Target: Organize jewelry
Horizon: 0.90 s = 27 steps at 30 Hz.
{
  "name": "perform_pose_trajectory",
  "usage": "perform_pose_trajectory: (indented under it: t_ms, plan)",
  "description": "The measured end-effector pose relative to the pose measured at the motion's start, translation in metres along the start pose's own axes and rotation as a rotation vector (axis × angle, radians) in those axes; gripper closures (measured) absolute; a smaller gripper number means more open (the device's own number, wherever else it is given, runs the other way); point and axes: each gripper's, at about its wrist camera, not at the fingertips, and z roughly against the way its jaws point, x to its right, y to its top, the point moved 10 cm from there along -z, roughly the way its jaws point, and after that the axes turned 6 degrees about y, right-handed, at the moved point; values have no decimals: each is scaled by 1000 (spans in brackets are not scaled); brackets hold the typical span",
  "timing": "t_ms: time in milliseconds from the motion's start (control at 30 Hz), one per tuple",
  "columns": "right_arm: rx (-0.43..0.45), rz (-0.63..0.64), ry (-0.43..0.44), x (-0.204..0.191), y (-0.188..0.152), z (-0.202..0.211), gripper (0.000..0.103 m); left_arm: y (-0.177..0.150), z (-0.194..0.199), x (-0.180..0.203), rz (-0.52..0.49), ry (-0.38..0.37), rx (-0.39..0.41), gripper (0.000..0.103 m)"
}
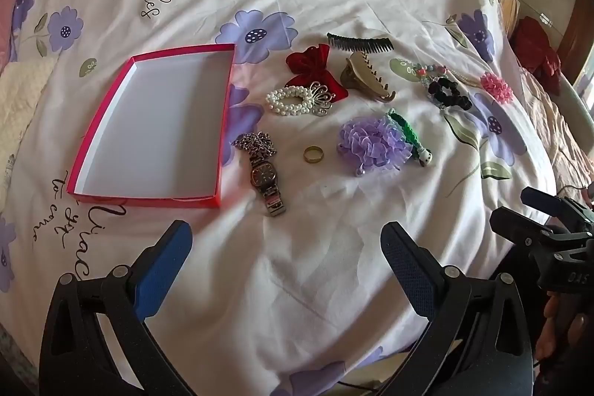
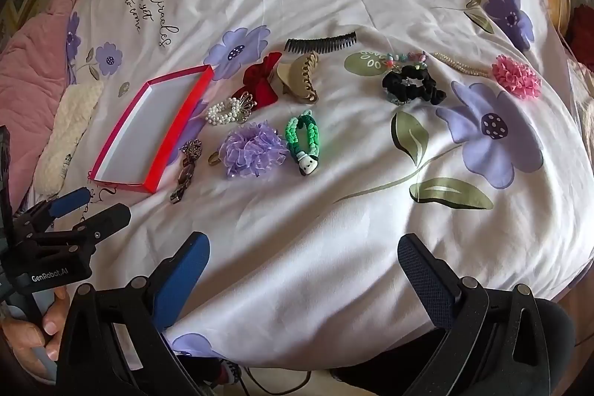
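Observation:
An empty red box [image 1: 222, 121] [image 2: 130, 115] with a white inside lies on the flowered bedspread. To its right lie a metal watch [image 1: 265, 179] [image 2: 183, 173], a gold ring [image 1: 313, 154], a pearl bracelet [image 1: 291, 101] [image 2: 222, 110], a red bow [image 1: 310, 65] [image 2: 260, 78], a tan claw clip [image 1: 365, 75] [image 2: 302, 77], a black comb [image 1: 360, 42] [image 2: 321, 43], a purple scrunchie [image 1: 375, 143] [image 2: 252, 149], a green braided band [image 1: 410, 136] [image 2: 302, 143], a black scrunchie [image 1: 447, 93] [image 2: 412, 84] and a pink flower [image 1: 496, 86] [image 2: 516, 77]. My left gripper [image 1: 286, 258] and right gripper [image 2: 302, 266] hover open and empty, nearer than the jewelry.
The white bedspread [image 2: 334, 203] with purple flowers covers the bed. A pink quilt [image 2: 33, 62] and a cream cloth [image 2: 68, 132] lie at the left. A red cloth [image 1: 536, 51] sits at the far right edge. A hand [image 2: 33, 329] holds the left gripper's handle.

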Motion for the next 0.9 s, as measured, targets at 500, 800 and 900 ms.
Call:
perform_pose_trajectory:
  t_ms: [500, 800, 900]
  plan:
    - [7, -4, 17, -1, 4, 2, 1, 1, -3, 2, 1, 1, 5, 1]
    - [10, -5, 30, -2, 5, 2, 1, 2, 0, 10, -4, -3, 3, 1]
    - [12, -3, 34, -1, 6, 2, 1, 2, 0, 10, -5, -7, -7, 1]
